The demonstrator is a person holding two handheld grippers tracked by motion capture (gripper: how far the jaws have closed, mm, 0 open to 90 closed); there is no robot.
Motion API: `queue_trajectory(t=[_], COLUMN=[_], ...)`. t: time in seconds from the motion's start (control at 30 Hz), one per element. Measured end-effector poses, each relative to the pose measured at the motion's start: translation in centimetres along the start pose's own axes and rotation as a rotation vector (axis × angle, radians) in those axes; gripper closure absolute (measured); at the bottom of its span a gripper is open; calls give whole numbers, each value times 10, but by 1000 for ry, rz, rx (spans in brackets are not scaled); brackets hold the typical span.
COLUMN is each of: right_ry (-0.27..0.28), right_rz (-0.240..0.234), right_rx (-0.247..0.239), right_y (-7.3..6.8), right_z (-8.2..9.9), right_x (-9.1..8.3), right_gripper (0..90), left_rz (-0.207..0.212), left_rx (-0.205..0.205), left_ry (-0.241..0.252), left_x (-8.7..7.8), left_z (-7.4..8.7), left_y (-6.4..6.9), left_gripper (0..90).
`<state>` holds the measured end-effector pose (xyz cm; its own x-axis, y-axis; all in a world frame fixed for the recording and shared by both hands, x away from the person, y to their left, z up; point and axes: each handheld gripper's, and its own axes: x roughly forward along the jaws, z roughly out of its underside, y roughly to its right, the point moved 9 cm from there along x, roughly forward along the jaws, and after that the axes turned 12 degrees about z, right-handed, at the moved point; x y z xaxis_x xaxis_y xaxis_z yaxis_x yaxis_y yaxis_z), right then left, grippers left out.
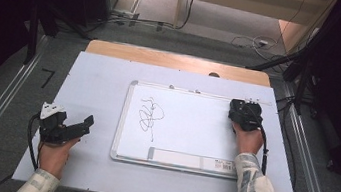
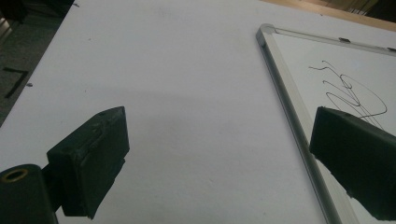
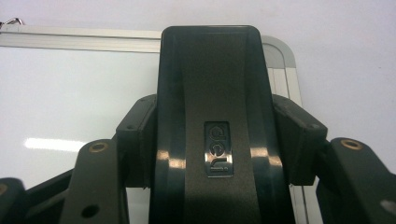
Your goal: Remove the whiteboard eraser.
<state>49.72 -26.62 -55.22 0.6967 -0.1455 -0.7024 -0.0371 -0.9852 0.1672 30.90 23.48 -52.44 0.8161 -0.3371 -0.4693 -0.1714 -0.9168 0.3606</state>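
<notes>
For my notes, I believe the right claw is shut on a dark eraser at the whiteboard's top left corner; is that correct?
Not quite: the right claw is shut on the dark eraser at the whiteboard's top right corner, not the top left. The high view shows this, with the claw at the board's far right end.

The white table sheet point(image 1: 95, 80) is evenly lit from overhead while the surrounding room is left in deep shadow. Soft glare streaks are seen on the whiteboard point(image 3: 70, 93) and the glossy black eraser point(image 3: 215, 116). The left gripper point(image 2: 219, 154) is rendered slightly soft.
</notes>
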Motion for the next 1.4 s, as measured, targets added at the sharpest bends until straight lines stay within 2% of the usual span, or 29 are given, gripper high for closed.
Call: queue_trajectory(t=[0.37,0.77,0.93,1.07,1.13,1.2,1.4], right_ry=[-5,-15,-19,-22,49,75,88], right_rz=[8,-17,-34,-26,-42,-67,-88], right_rx=[-3,-15,-40,-40,-17,-3,-7], right_y=[-1,-3,-5,-5,-6,-6,-5], right_z=[2,12,17,19,8,-2,-8], right_x=[-3,-14,-21,-23,-37,-50,-67], right_gripper=[377,378,379,380,380,381,380], left_rz=[1,4,3,4,5,5,7], left_rx=[-11,-14,-16,-16,-18,-13,-14], left_ry=[3,4,0,2,5,1,1], left_x=[-1,-1,0,0,0,1,1], left_z=[0,-1,0,0,-1,-1,0], left_y=[-1,-1,-1,0,0,-1,0], left_gripper=[55,55,55,55,61,61,61])
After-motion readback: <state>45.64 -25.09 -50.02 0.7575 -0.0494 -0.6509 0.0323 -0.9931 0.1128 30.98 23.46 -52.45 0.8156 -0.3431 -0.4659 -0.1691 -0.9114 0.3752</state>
